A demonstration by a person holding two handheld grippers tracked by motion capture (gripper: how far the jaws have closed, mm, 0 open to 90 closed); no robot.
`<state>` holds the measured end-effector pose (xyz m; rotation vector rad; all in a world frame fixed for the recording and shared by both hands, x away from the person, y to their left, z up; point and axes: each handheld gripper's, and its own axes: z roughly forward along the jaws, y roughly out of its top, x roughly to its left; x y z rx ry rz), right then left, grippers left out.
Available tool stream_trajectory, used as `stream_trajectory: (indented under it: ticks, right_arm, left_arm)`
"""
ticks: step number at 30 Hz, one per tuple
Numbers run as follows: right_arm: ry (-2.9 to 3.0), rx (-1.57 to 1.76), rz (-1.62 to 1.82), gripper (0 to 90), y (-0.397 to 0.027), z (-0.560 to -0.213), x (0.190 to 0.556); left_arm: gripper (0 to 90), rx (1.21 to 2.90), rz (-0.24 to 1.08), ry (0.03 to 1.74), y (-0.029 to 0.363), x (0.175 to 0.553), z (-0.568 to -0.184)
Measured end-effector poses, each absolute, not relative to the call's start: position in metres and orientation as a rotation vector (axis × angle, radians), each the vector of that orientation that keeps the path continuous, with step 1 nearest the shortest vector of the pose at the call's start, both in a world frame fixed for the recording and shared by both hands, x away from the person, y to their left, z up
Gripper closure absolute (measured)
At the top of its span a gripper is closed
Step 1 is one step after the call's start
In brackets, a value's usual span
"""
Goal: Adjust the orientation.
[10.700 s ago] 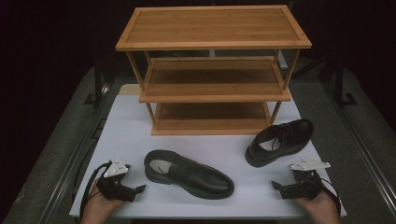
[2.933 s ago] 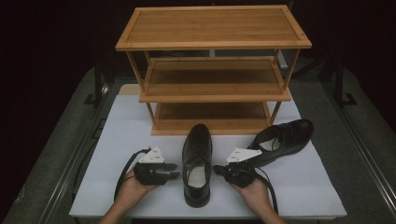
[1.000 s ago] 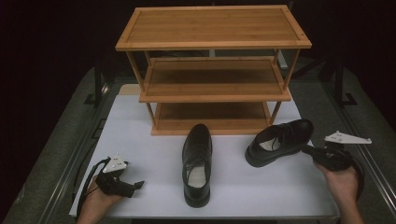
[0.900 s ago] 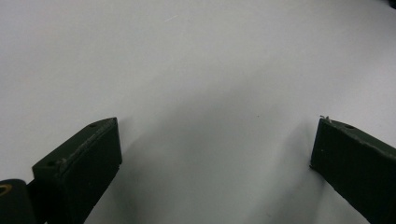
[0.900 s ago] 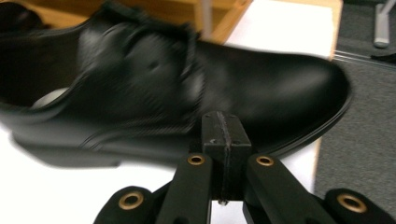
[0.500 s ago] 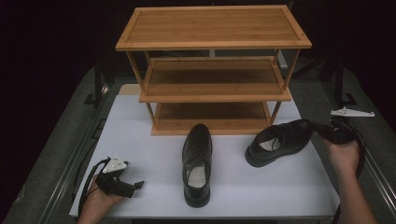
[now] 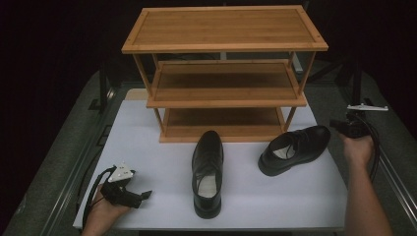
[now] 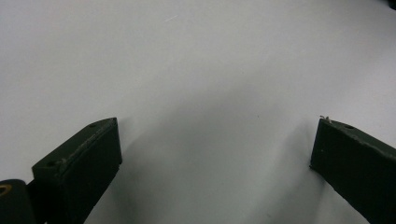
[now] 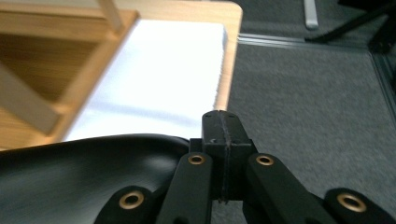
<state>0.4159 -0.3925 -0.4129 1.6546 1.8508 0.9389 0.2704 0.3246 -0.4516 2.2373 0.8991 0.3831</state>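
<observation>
My right gripper (image 7: 339,125), jaws pressed together, sits just off the white mat's (image 7: 147,147) right edge, with the toe of the angled shoe (image 7: 295,149) right beside it. Between that shoe and the straight shoe (image 7: 207,172) there's a bare lane toward the mat's front edge. The shoe rack (image 7: 223,73) blocks the whole back edge. My left gripper (image 7: 140,195), jaws spread, has bare mat all around the front-left corner.
</observation>
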Motion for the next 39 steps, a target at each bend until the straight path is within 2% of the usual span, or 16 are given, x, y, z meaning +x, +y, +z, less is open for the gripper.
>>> stream_trajectory:
  ticks: [10,39]
  right_arm:
    - [1.863,1.733,0.873,89.9,-0.392,-0.433,0.430]
    - [1.864,1.649,0.978,90.0,-0.391,-0.439,0.416]
  left_arm:
    - [1.1,2.238,0.383,0.899,0.325,0.270,-0.452]
    - [1.1,2.239,0.380,0.901,0.324,0.271,-0.452]
